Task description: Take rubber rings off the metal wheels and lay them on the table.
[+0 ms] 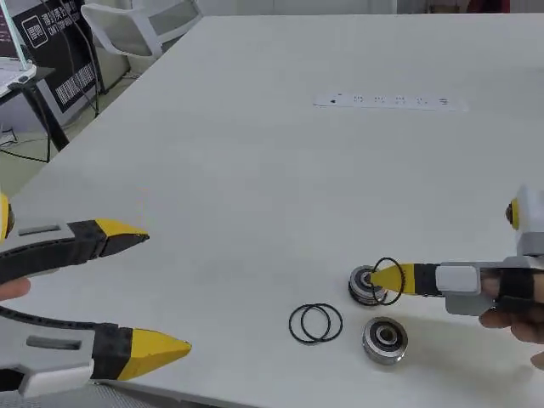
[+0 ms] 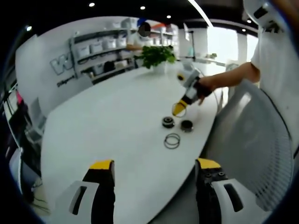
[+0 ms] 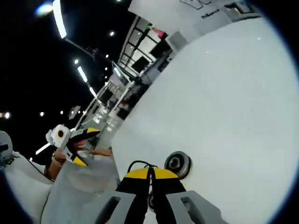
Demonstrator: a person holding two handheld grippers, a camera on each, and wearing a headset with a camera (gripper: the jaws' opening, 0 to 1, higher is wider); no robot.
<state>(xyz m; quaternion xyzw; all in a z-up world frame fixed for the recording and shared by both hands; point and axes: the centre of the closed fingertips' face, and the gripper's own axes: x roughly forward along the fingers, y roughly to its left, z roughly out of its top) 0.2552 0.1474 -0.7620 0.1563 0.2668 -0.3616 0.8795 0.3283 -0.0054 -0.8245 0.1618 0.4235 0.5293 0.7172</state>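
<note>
The left tongs [image 1: 146, 289] are at 8 o'clock in the head view. They are wide open, with nothing between the yellow tips. They hang over the near edge of the white surface [image 1: 255, 187]. A hand [image 1: 10, 289] shows behind them.

Two loose rings [image 1: 315, 324] lie flat on the surface at 5 o'clock in the head view. They are thin and black, and one lies partly over the other.

At 2 o'clock from them is a metal wheel [image 1: 364, 286]. A second wheel [image 1: 385, 339] lies flat, just beside the first one at its 5 o'clock.

The right tongs [image 1: 391, 278] come in from 3 o'clock. They are closed tight, and they pinch a black ring [image 1: 388, 259]. This ring stands up on its edge right next to the first wheel. I cannot tell if the ring touches the wheel.

In the right gripper view the tips [image 3: 148, 173] are pressed together at 6 o'clock, and a bit of the black ring pokes up by them. One wheel [image 3: 178, 163] lies just at their 2 o'clock.

In the left gripper view the open tongs [image 2: 154, 164] are at 6 o'clock. The loose rings [image 2: 172, 140] and both wheels [image 2: 168, 122] [image 2: 187, 124] lie ahead of them at 1 o'clock.

A flat white power strip [image 1: 387, 102] lies far off at 1 o'clock in the head view.
</note>
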